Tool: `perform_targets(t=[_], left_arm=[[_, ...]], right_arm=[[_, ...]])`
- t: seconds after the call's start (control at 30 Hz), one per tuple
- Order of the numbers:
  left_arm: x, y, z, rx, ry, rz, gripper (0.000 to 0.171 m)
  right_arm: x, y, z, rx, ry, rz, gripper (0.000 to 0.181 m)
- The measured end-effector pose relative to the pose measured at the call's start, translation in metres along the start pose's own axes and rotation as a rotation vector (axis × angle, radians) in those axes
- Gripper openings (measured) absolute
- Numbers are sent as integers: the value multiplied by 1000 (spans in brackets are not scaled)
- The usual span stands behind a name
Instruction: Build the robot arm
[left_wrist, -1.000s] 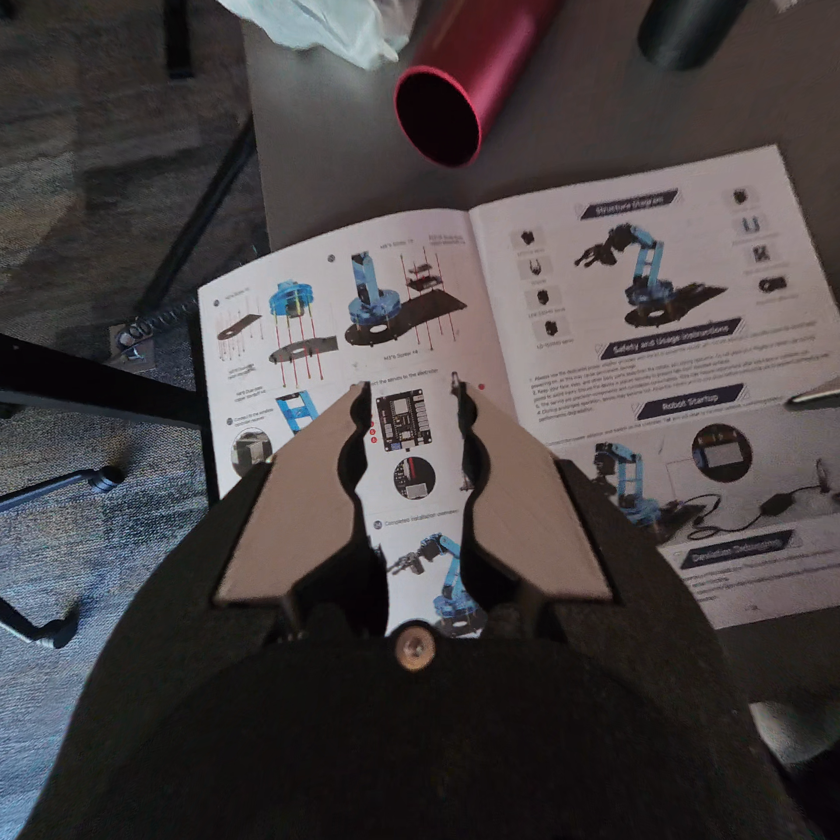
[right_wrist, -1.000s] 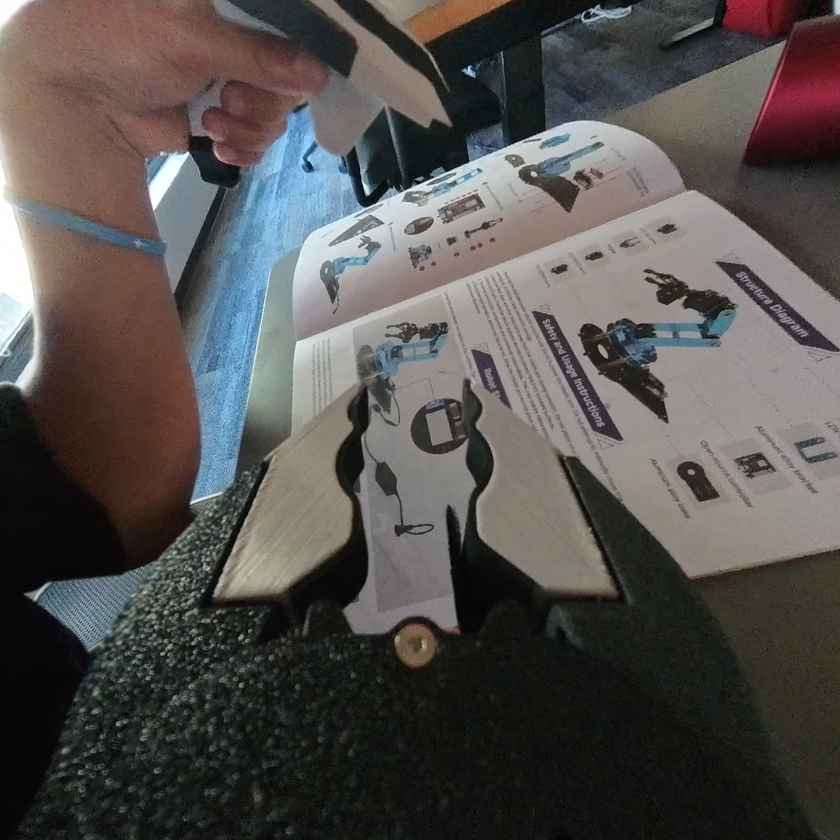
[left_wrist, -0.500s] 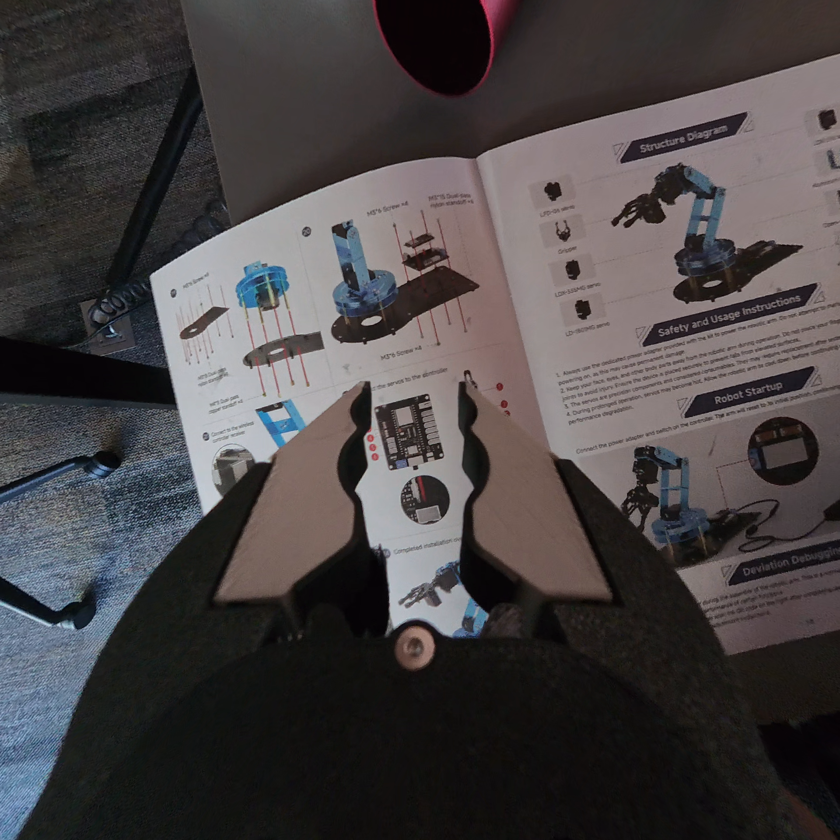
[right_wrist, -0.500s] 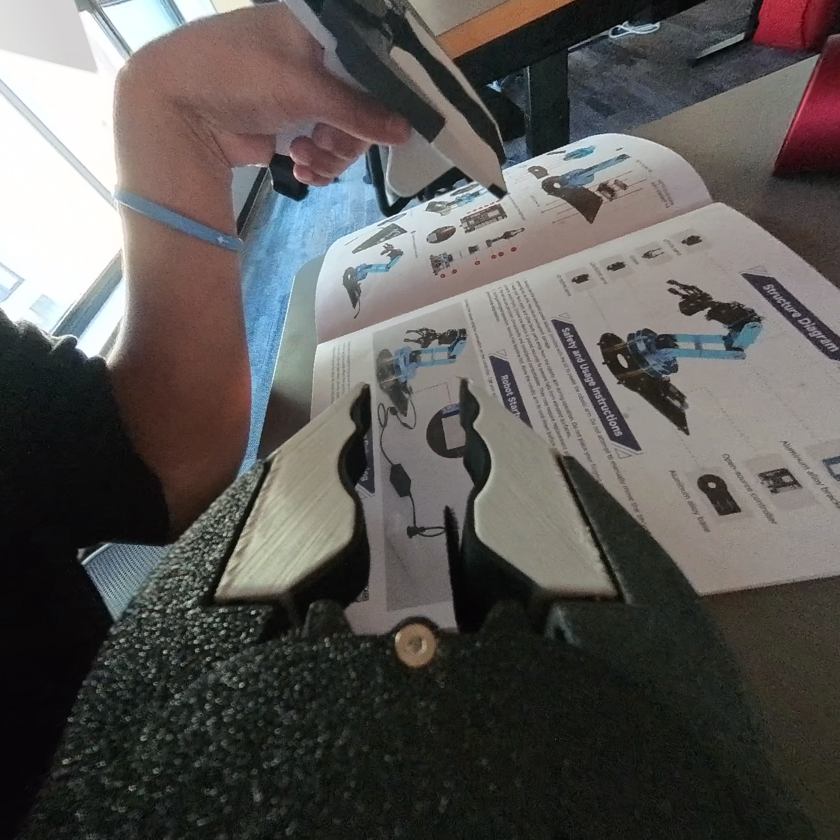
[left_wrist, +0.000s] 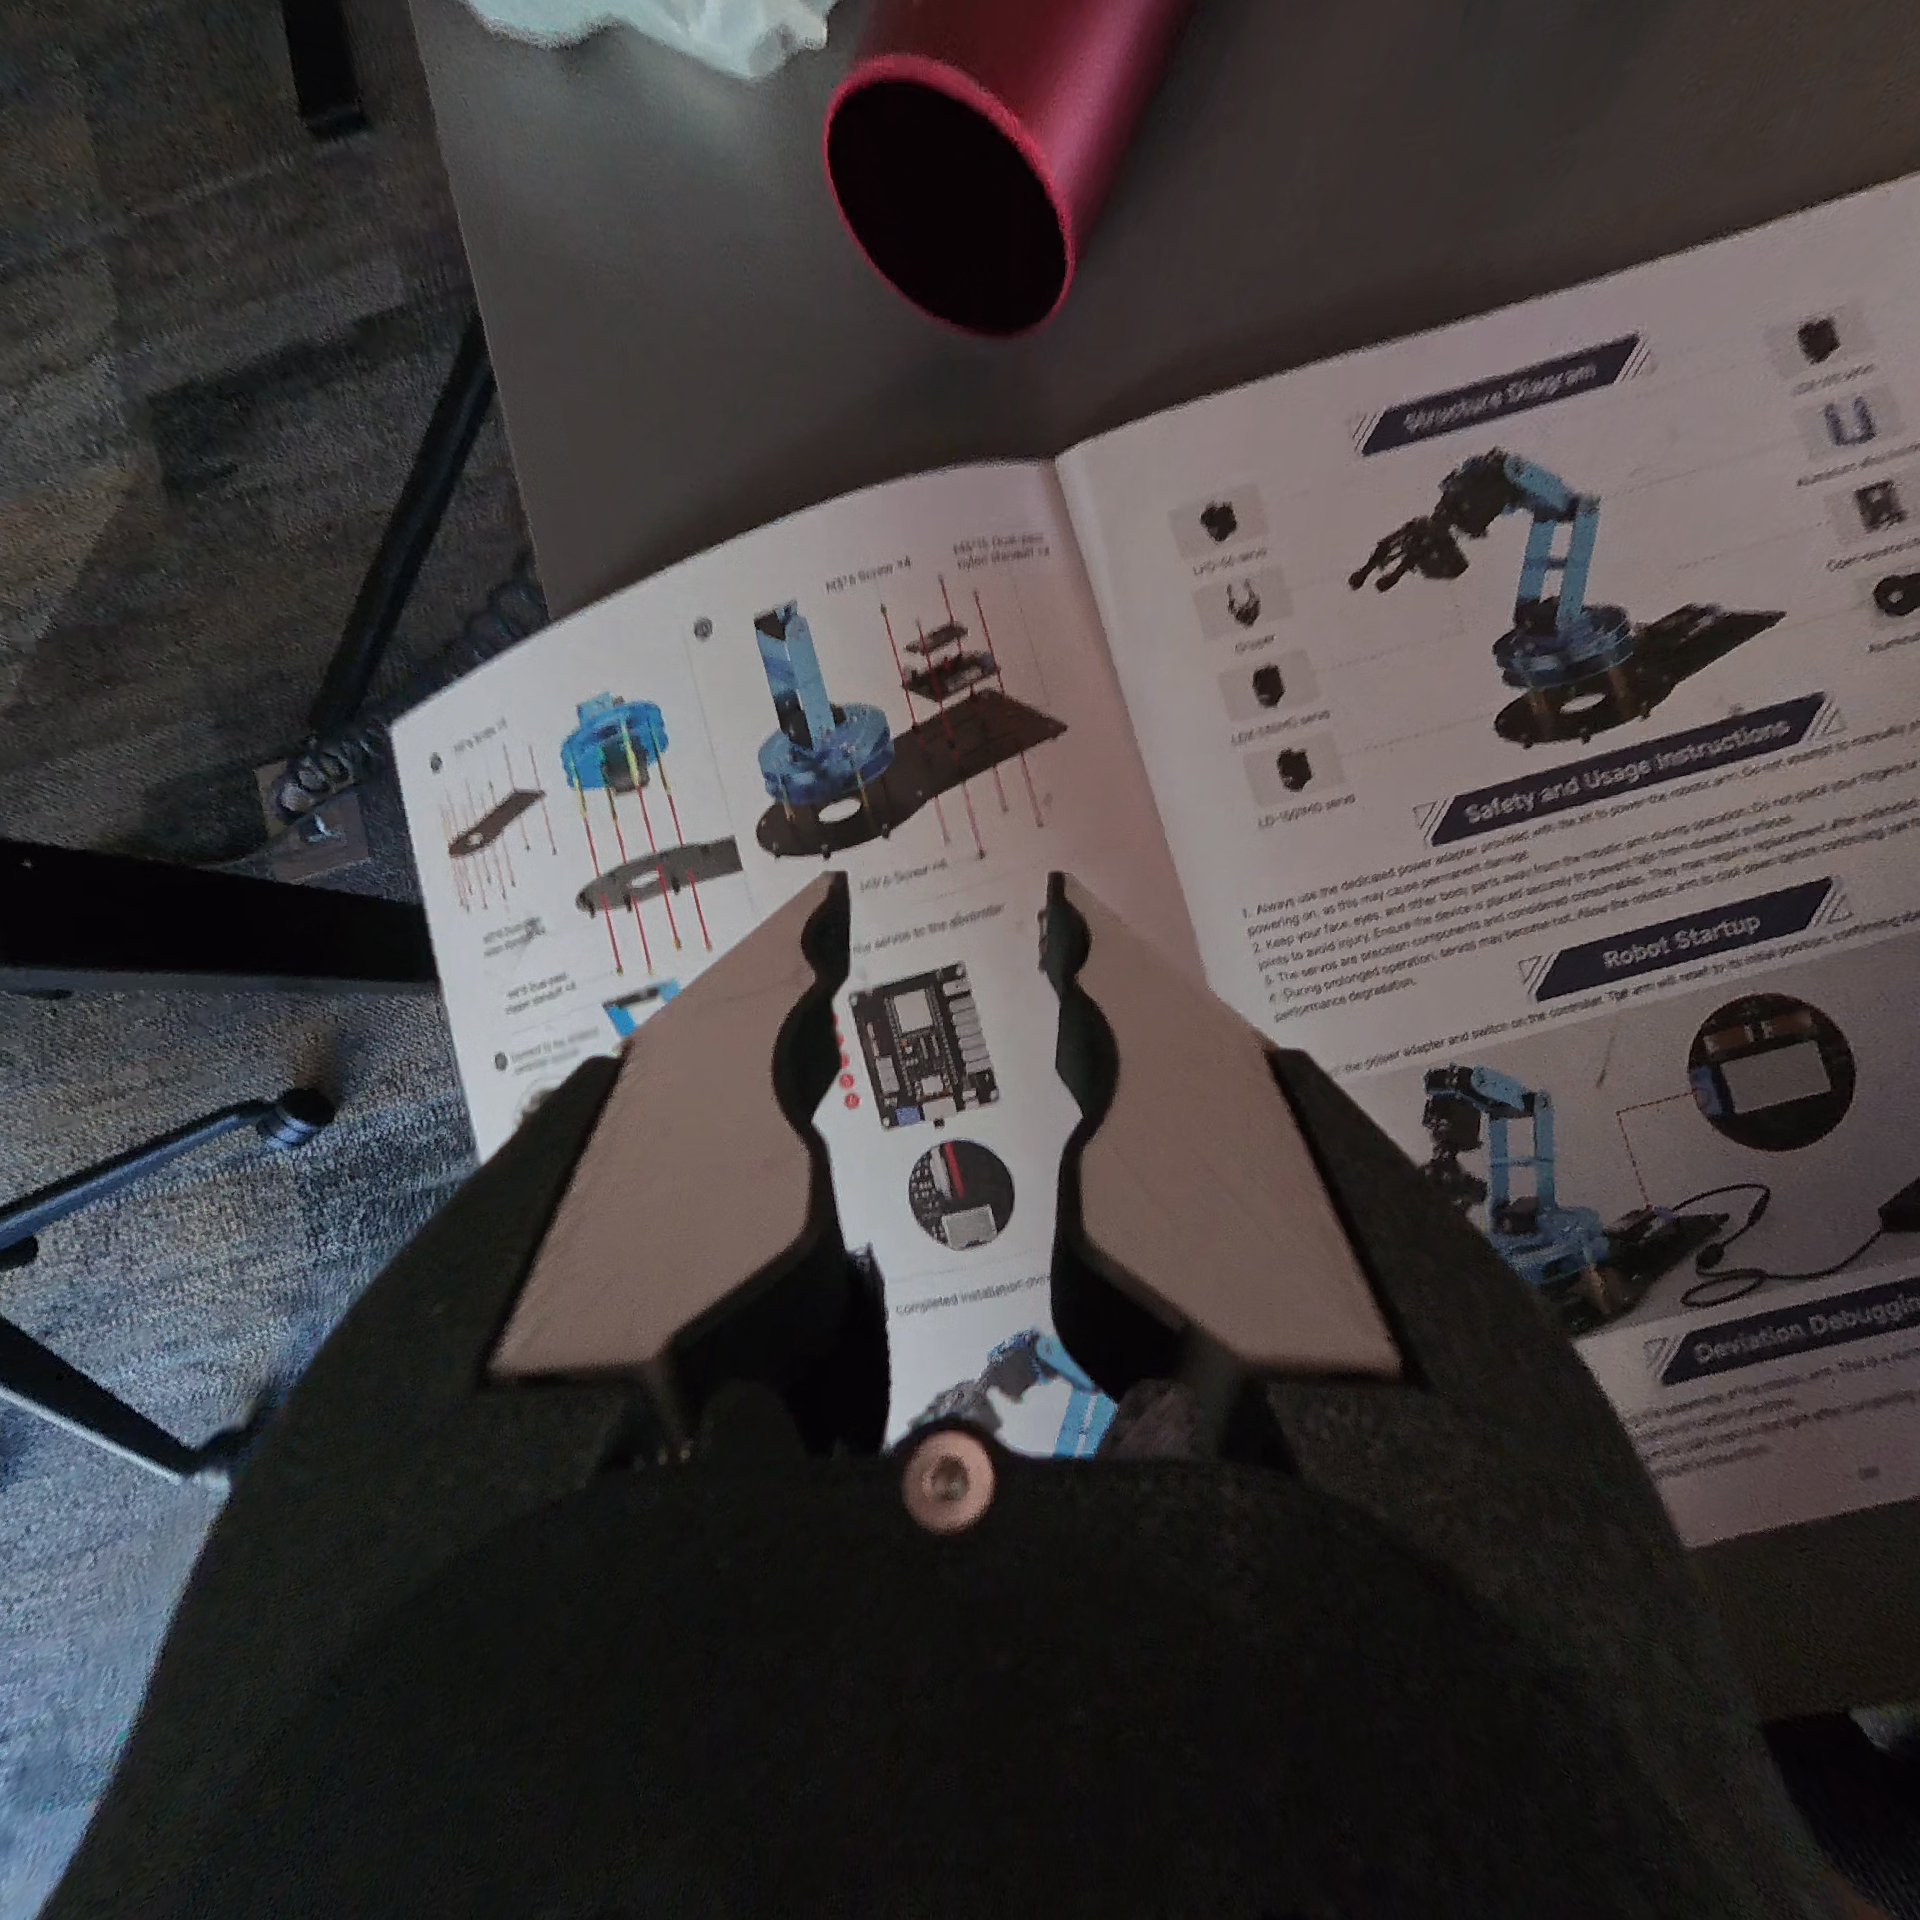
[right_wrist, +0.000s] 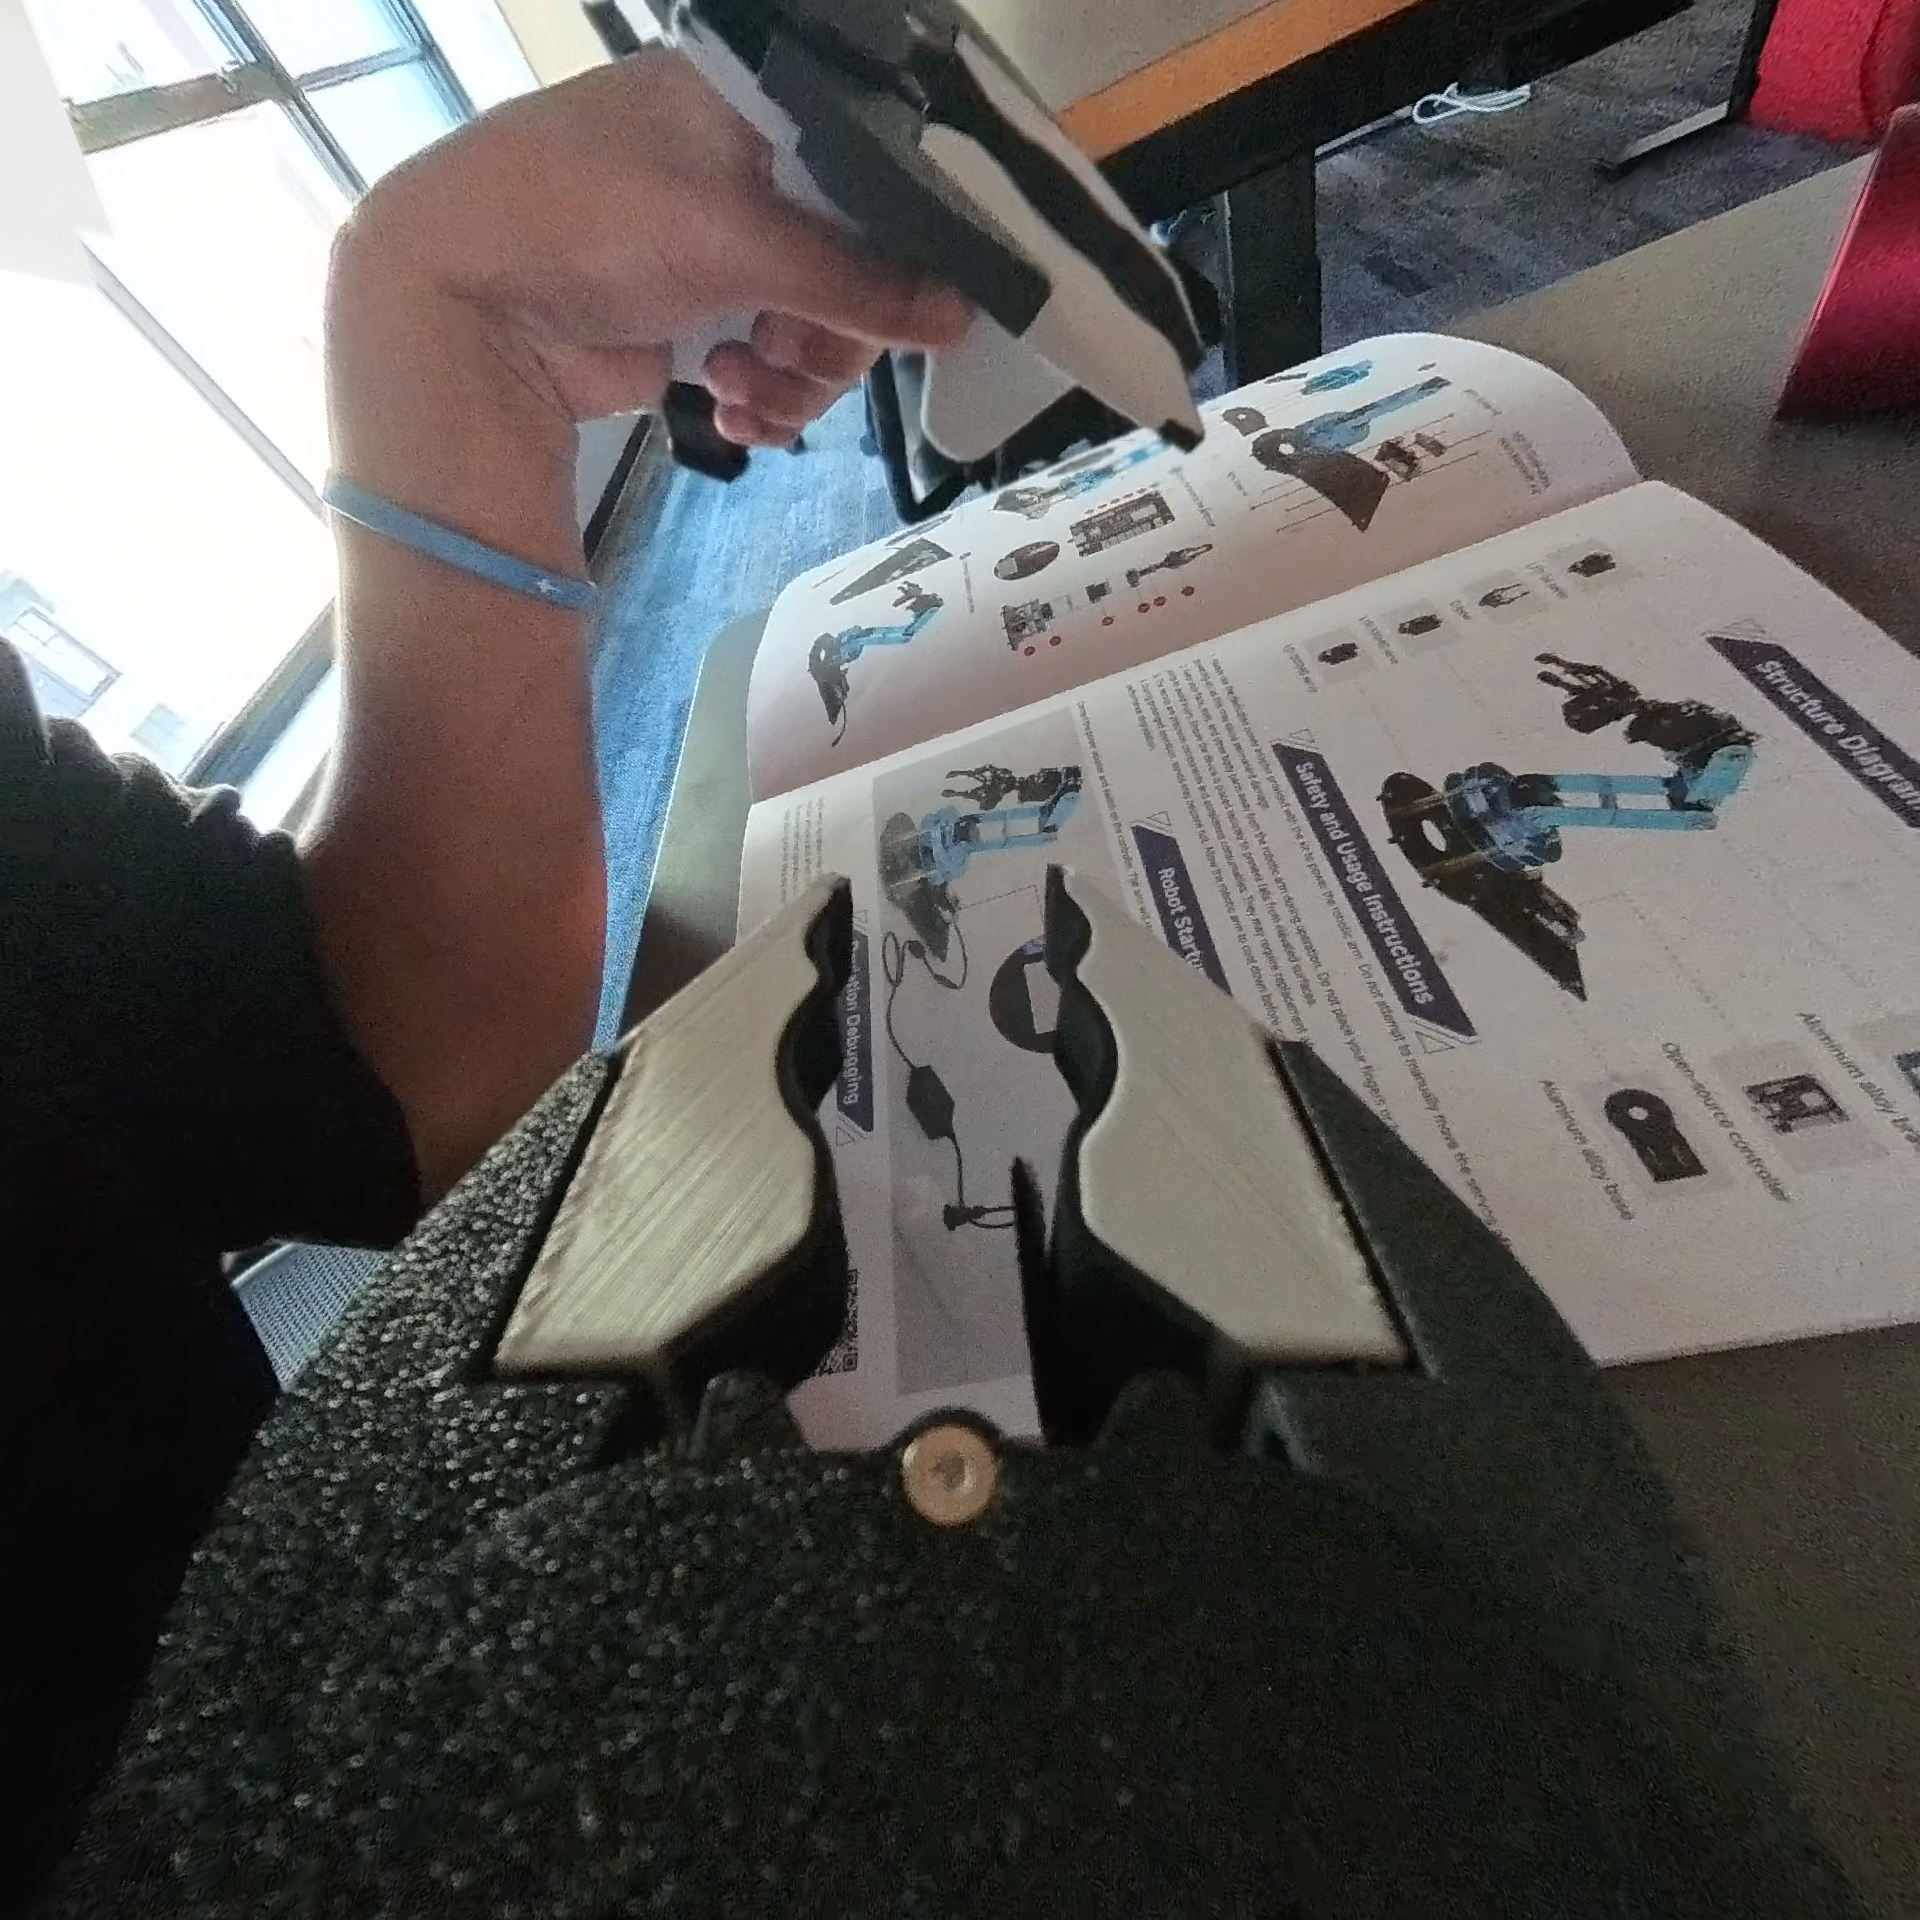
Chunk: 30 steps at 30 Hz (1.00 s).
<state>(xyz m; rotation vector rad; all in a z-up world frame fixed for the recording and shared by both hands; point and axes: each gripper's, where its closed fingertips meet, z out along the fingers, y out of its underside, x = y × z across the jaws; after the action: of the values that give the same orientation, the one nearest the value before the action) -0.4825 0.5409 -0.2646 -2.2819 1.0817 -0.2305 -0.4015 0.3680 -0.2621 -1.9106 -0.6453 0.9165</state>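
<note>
An open white booklet (left_wrist: 1299, 831) with pictures of a blue robot arm lies on a grey table (left_wrist: 675, 395). Its left page hangs past the table's left edge. My left gripper (left_wrist: 940, 894) is open and empty, hovering above the left page. My right gripper (right_wrist: 945, 899) is open and empty, low over the near corner of the right page of the booklet (right_wrist: 1403, 935). In the right wrist view the left gripper (right_wrist: 1174, 416) is held in a person's hand (right_wrist: 582, 270) with its tips just above the far, curved page.
A red open-ended tube (left_wrist: 966, 177) lies on the table beyond the booklet, and shows at the right edge of the right wrist view (right_wrist: 1860, 301). Crumpled white plastic (left_wrist: 665, 26) is at the far edge. Black desk legs and carpet (left_wrist: 208, 416) are to the left.
The left gripper rose and pulled back slightly after dipping toward the left page; the red tube is back in full view. The right gripper edged forward over the page corner. Both stay open.
</note>
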Motion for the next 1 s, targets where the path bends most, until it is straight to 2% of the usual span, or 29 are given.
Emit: perform_targets(t=[0.17, 0.27, 0.37, 0.47, 0.5, 0.53, 0.6, 0.67, 0.77, 0.83, 0.87, 0.9, 0.93, 1.0], left_arm=[[19, -47, -13, 158, 36, 19, 37], [54, -93, -28, 322, 132, 38, 37], [119, -135, -49, 487, 388, 27, 48], [202, -161, -69, 575, 688, 82, 53], [225, -168, -69, 573, 747, 113, 58], [244, -176, -67, 551, 787, 139, 64], [279, -193, -56, 427, 907, 157, 71], [308, -201, -38, 193, 1005, 154, 75], [345, -210, -11, -44, 999, 237, 74], [364, -219, 4, -151, 976, 260, 74], [371, -224, 12, -196, 967, 260, 72], [375, -226, 22, -243, 952, 261, 73], [378, -228, 31, -290, 944, 255, 74], [385, -225, 42, -391, 989, 211, 75]], right_arm=[[-9, 2, 0, -6, 7, -79, 36], [-44, -9, -7, 35, -60, -143, 38], [-111, -12, -40, 46, -226, -172, 44], [-150, -1, -95, 6, -236, -189, 44], [-155, 6, -120, -31, -191, -214, 49], [-150, 11, -146, -52, -105, -240, 51], [-136, 18, -205, -56, 51, -248, 51], [-120, 22, -262, -34, 155, -194, 53], [-82, 20, -330, 45, 230, -98, 53], [-33, 10, -364, 116, 262, -14, 50], [0, 7, -377, 149, 285, 39, 48], [38, 8, -386, 158, 318, 109, 53], [78, 13, -389, 148, 354, 202, 55], [145, 26, -381, 125, 344, 427, 71]])
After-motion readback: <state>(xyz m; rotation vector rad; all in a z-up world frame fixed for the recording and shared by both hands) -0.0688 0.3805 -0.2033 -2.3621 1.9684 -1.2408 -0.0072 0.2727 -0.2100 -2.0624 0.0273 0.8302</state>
